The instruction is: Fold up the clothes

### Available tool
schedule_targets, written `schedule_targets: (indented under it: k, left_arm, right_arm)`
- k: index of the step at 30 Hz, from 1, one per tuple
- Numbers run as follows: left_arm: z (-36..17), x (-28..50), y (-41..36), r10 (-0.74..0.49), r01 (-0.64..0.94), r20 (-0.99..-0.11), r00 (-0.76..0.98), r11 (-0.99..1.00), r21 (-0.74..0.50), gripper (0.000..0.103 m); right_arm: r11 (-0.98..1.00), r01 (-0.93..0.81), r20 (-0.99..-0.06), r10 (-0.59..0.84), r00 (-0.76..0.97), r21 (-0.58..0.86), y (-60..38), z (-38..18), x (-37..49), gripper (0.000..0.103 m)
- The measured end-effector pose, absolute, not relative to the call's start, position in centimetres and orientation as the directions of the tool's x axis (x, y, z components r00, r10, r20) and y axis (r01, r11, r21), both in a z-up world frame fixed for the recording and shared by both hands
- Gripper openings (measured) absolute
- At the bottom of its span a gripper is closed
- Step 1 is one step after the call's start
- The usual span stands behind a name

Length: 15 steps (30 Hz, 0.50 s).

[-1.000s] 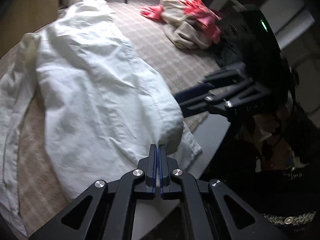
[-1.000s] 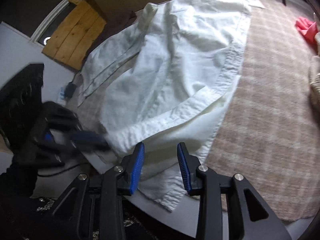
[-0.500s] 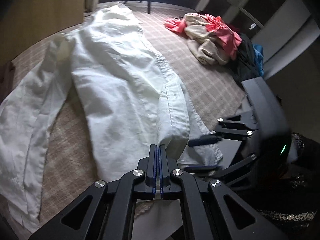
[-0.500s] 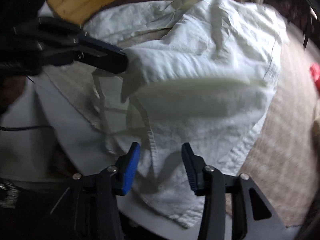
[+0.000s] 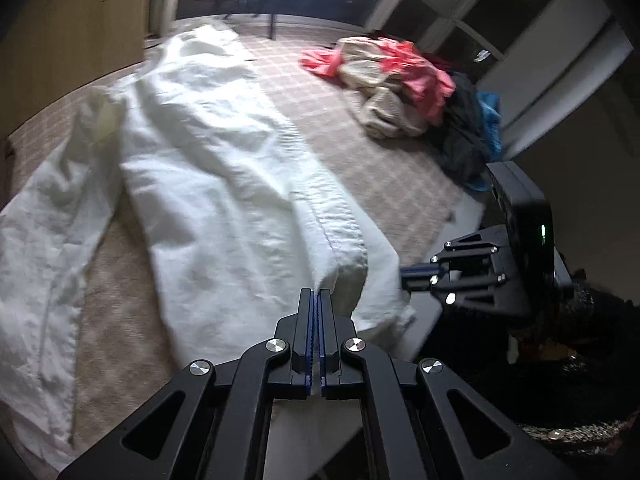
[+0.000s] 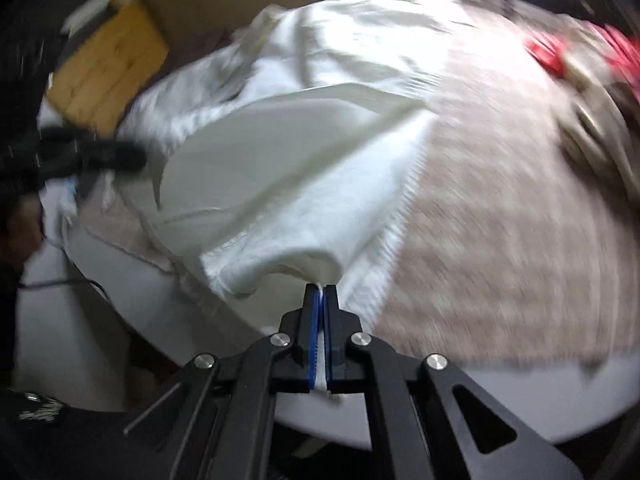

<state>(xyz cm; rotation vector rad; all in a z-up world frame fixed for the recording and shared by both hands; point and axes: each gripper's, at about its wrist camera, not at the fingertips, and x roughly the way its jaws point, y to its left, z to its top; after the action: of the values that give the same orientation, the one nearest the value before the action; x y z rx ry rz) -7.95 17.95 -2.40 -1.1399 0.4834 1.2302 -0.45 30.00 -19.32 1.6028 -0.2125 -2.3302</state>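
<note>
Right gripper (image 6: 320,292) has just closed, pinching the near hem of the white shirt (image 5: 208,200). Left gripper (image 5: 315,296) clamps the hem too. The shirt lies along the checked cloth (image 5: 380,168); a clothes pile (image 5: 400,80) sits far right.

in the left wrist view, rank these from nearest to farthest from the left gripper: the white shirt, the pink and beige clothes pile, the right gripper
1. White shirt: pinched in the left gripper, spread up and left.
2. Right gripper: low on the right, at the shirt's hem by the table edge.
3. Pink and beige clothes pile: far across the checked cloth, upper right.
</note>
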Motion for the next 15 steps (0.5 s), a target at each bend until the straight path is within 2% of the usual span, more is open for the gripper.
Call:
schedule_targets:
  k: [1,2,4,6,8,9,10,11,13,15]
  left_arm:
    - [-2.7,-7.0,18.2,0.474,-0.893,-0.800,0.367,-0.060,-0.446,0.002]
    - [-3.0,-6.1,18.5,0.465,-0.877,-0.785,0.409,-0.036,-0.479,0.009]
    - [-4.2,-3.8,18.9,0.403,-0.887,-0.810,0.425,0.008,-0.462,0.015]
    - [-5.2,-1.9,18.9,0.346,-0.899,-0.838,0.422,0.043,-0.435,0.014]
    - [-5.3,-2.1,18.4,0.343,-0.903,-0.845,0.411,0.029,-0.428,0.015]
    - [-5.2,-2.7,18.0,0.351,-0.909,-0.851,0.391,0.003,-0.417,0.015]
    - [-5.1,-3.2,17.7,0.356,-0.918,-0.861,0.363,-0.022,-0.396,0.015]
    - [-5.0,-3.7,17.5,0.361,-0.927,-0.871,0.333,-0.041,-0.372,0.015]
    - [-4.7,-3.6,17.2,0.370,-0.941,-0.880,0.299,-0.037,-0.336,0.016]
    - [-4.7,-2.6,17.3,0.365,-0.950,-0.886,0.287,-0.013,-0.312,0.022]
  right_arm:
    - [-0.944,0.142,-0.894,-0.328,-0.304,0.298,30.8,-19.7,0.3,0.003]
    - [-0.945,0.119,-0.904,-0.326,-0.278,0.304,31.7,-20.0,1.0,0.005]
    - [-0.953,0.084,-0.916,-0.304,-0.261,0.292,33.0,-20.1,2.0,0.014]
    - [-0.965,0.061,-0.924,-0.262,-0.278,0.255,34.0,-19.4,2.5,0.014]
    - [-0.966,0.063,-0.920,-0.256,-0.298,0.249,34.7,-18.5,2.7,0.015]
    - [-0.962,0.077,-0.911,-0.272,-0.309,0.261,34.9,-18.0,2.6,0.020]
    - [-0.957,0.094,-0.906,-0.290,-0.309,0.275,34.8,-17.9,2.1,0.030]
    - [-0.955,0.106,-0.902,-0.298,-0.313,0.278,34.5,-18.0,1.8,0.033]
    - [-0.960,0.140,-0.911,-0.275,-0.306,0.243,33.3,-18.9,1.4,0.033]
    - [-0.962,0.171,-0.919,-0.255,-0.299,0.212,32.5,-19.9,0.9,0.033]
